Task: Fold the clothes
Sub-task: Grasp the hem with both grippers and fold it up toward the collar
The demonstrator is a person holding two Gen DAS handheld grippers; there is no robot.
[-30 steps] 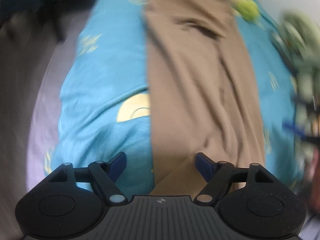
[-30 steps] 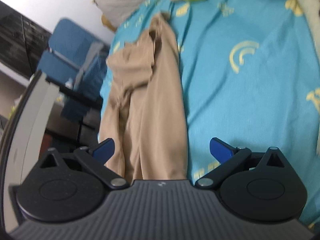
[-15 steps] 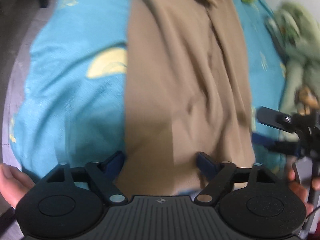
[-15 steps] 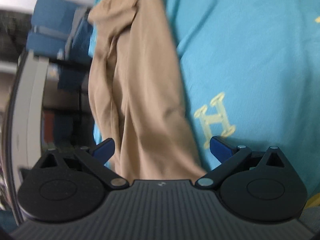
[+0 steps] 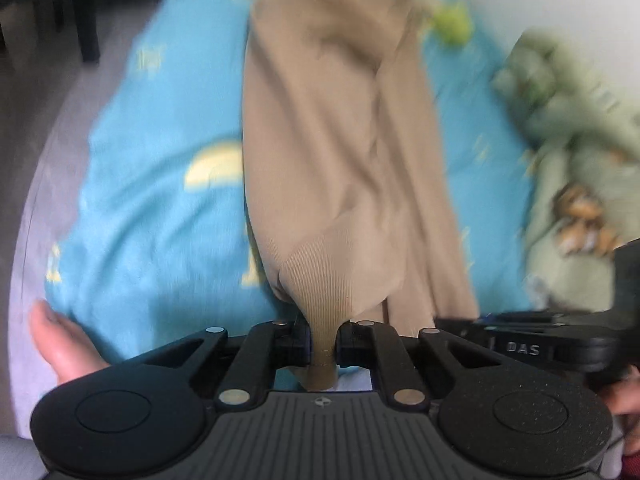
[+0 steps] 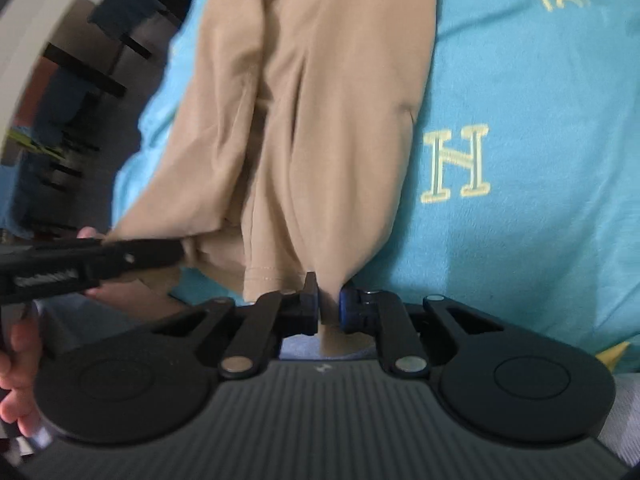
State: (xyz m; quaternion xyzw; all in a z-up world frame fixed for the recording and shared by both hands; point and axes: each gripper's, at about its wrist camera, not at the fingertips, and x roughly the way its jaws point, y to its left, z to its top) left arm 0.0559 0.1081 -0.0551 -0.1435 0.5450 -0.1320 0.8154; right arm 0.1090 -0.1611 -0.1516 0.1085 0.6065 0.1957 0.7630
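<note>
A tan garment point(image 5: 340, 152) lies lengthwise on a turquoise bedspread point(image 5: 152, 220); it also shows in the right wrist view point(image 6: 320, 120). My left gripper point(image 5: 323, 344) is shut on the garment's near hem at its left corner. My right gripper point(image 6: 329, 306) is shut on the near hem at its right corner. Each gripper shows in the other's view: the right one at the lower right point(image 5: 540, 346), the left one at the left point(image 6: 80, 268). The hem is gathered and lifted a little between the jaws.
A green plush toy point(image 5: 568, 92) and a small lime toy point(image 5: 454, 26) lie on the bed's right and far side. The bedspread point(image 6: 540, 120) carries yellow letters. The floor point(image 5: 52, 152) and dark furniture legs point(image 5: 86, 12) lie left of the bed, with shelving point(image 6: 60, 128).
Both grippers were open above the garment's near end; they have come down to the hem and shut on it, each at a corner.
</note>
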